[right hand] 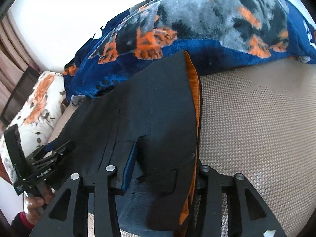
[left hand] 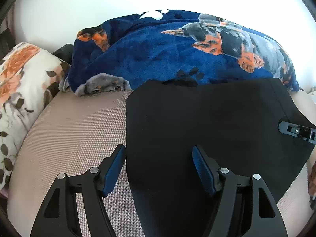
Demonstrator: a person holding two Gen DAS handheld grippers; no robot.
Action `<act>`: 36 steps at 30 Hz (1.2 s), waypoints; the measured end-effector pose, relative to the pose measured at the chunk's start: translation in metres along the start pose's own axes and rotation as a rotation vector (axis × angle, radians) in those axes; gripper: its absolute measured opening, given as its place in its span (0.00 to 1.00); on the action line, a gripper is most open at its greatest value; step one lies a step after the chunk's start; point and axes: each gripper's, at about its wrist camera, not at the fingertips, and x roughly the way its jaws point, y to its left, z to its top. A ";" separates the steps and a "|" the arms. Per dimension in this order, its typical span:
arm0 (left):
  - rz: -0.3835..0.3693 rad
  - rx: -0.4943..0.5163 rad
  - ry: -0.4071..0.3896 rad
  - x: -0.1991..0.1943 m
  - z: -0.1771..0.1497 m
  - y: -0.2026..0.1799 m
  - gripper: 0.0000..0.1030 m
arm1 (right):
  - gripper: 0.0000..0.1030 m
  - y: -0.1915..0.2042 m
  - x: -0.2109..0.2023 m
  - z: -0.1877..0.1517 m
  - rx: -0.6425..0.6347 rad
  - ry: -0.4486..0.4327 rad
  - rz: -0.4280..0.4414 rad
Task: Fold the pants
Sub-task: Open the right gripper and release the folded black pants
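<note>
My left black two-finger gripper with blue ribbed pads (left hand: 159, 167) stands with its jaws spread wide and nothing between the pads, angled down and forward. My right black two-finger gripper with a blue pad (right hand: 164, 169) is also spread; its right finger is partly hidden. In the right wrist view my left hand (right hand: 36, 205), in a red cuff, grips the left tool's handle.

A blue fleece blanket (left hand: 158, 55) printed with dogs and paw marks lies bunched along the far edge of the beige woven bed cover (left hand: 75, 126). Beside it, to the left, rests a white floral pillow (left hand: 23, 83) with orange blooms.
</note>
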 end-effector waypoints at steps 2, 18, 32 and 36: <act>0.010 0.000 -0.002 0.000 0.000 0.000 0.70 | 0.42 0.003 0.000 0.000 -0.017 -0.006 -0.024; 0.053 0.004 -0.006 -0.001 0.000 -0.001 0.76 | 0.56 0.015 0.004 -0.001 -0.069 -0.019 -0.120; 0.075 0.010 -0.006 0.000 -0.001 -0.001 0.80 | 0.64 0.022 0.004 -0.003 -0.100 -0.031 -0.177; 0.077 0.011 -0.006 0.000 -0.001 -0.001 0.80 | 0.68 0.025 0.006 -0.002 -0.118 -0.030 -0.200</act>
